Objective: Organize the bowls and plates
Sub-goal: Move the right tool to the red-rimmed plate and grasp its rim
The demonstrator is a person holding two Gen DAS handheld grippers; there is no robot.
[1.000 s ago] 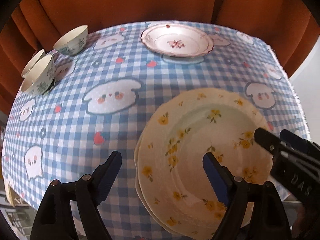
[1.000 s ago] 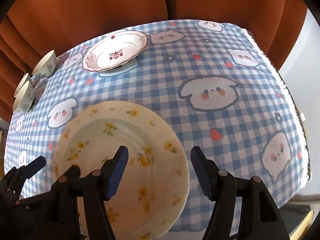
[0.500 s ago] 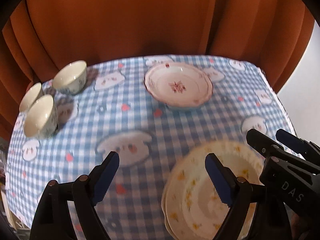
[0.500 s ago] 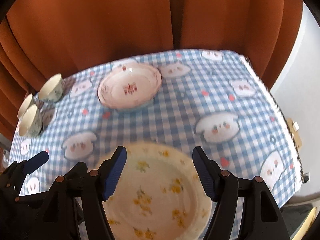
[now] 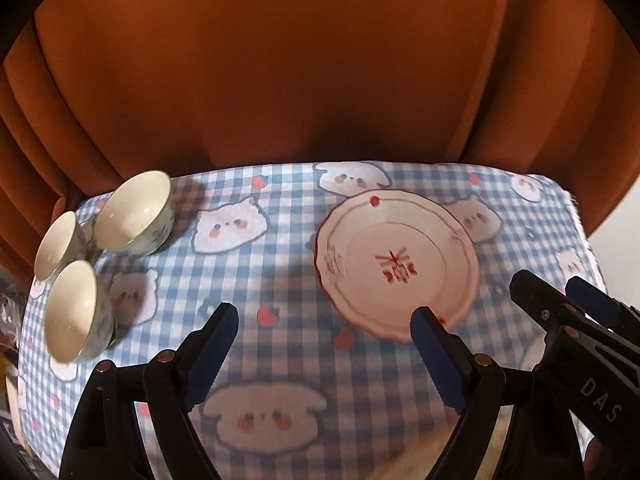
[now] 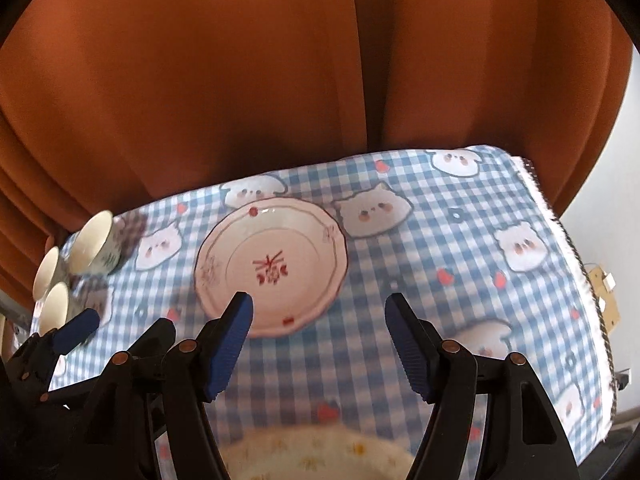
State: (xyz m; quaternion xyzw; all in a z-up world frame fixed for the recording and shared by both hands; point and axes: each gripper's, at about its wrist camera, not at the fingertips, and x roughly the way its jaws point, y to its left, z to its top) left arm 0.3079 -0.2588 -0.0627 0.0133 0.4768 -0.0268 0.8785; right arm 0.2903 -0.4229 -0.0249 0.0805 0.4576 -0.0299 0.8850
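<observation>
Now I count three cream ceramic bowls (image 5: 132, 214) clustered at table's far-left corner, one white red-patterned scalloped plate (image 6: 271, 267) mid-far edge, yellow-flowered cream plate (image 6: 320, 454) at near edge. My left gripper (image 5: 326, 354) wide, empty; right gripper (image 6: 320, 350) wide, empty.

Two wrist fisheyes, side by side, angled down over the table (image 5: 280, 248) — both sharing the red-patterned plate (image 5: 396, 264), curtain (image 6: 280, 100) behind

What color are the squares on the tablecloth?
Blue and white checks on the tablecloth, clearest in the right wrist view.
</observation>
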